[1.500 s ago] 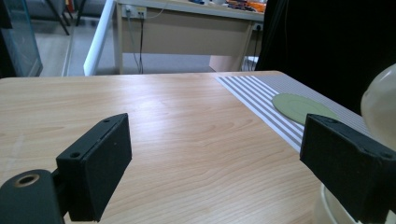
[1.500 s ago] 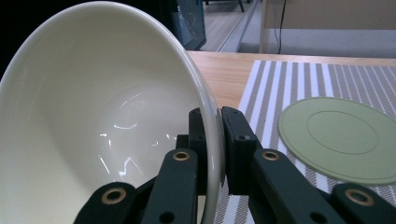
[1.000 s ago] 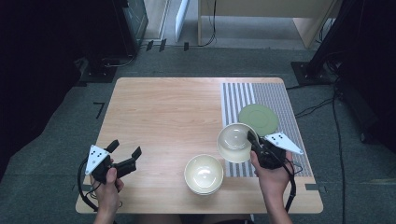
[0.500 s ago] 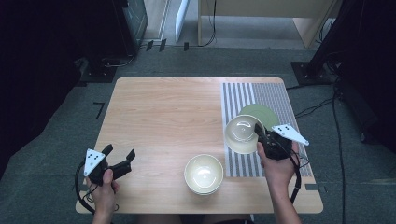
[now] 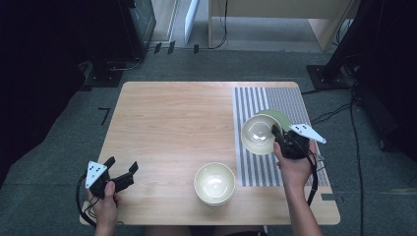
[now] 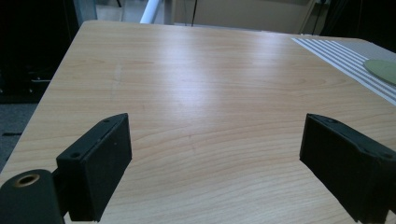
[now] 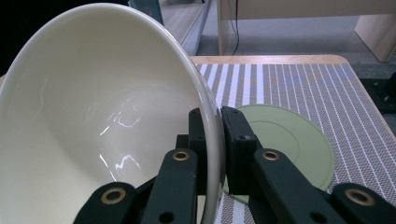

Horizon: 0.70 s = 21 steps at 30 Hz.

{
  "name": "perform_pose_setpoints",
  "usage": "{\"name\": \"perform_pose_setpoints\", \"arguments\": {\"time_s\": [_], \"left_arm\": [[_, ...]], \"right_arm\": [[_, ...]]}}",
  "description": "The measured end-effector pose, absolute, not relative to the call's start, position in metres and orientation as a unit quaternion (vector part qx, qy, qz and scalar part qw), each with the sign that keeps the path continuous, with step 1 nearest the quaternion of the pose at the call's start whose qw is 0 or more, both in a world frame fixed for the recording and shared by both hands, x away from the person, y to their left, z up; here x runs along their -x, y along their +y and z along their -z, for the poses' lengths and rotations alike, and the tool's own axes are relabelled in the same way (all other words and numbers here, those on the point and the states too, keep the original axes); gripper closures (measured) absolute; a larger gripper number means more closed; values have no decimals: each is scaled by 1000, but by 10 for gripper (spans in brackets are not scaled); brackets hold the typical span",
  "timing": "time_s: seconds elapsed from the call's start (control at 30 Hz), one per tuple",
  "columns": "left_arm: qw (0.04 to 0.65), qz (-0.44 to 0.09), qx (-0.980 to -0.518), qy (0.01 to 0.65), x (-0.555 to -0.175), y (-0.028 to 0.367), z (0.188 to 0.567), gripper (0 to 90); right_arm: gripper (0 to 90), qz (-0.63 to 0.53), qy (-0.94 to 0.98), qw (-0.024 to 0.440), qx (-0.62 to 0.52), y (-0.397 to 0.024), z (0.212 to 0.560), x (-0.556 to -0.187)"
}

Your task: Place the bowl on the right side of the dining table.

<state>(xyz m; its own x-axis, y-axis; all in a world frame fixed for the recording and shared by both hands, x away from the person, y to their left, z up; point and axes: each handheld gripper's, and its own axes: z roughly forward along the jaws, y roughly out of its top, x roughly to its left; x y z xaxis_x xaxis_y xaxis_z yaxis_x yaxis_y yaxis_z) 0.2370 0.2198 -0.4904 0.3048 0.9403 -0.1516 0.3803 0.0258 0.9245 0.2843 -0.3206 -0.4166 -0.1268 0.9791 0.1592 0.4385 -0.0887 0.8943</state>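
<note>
The two black jaws of the right gripper (image 7: pixel 212 135) are pinching the thin wall of a glossy cream-coloured ceramic bowl (image 7: pixel 102 116), one jaw inside the rim and one outside, so the wall is standing on edge between them. In the high view the right gripper (image 5: pixel 275 135) is carrying that bowl (image 5: pixel 256 135) tilted above the grey-and-white striped woven placemat (image 5: pixel 255 101), with the flat pale green round plate (image 5: pixel 284 118) lying just behind and partly under it. Judging from this, the carrying step is under way and the bowl is heading for the plate. The next move, as I read it, is calling for levelling the bowl, centring it over the green disc, lowering it until its foot is touching, and only then parting the jaws.

The left gripper (image 5: pixel 120 172) is resting at the near left corner of the light wooden table (image 5: pixel 172 113), its jaws standing spread wide with bare tabletop between them in the left gripper view (image 6: pixel 215 154). A second stack of cream-coloured bowls (image 5: pixel 214 183) is sitting near the front edge, between the two hands and just beside the placemat, well apart from both grippers.
</note>
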Motion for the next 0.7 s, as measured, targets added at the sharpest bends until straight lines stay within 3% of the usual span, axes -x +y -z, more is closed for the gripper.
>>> {"name": "perform_pose_setpoints", "arguments": {"time_s": [0.7], "left_arm": [[475,-280,-646,528,-241,231,506,90]], "right_arm": [[839,-417,594,285,-626,-337,429,-329]]}}
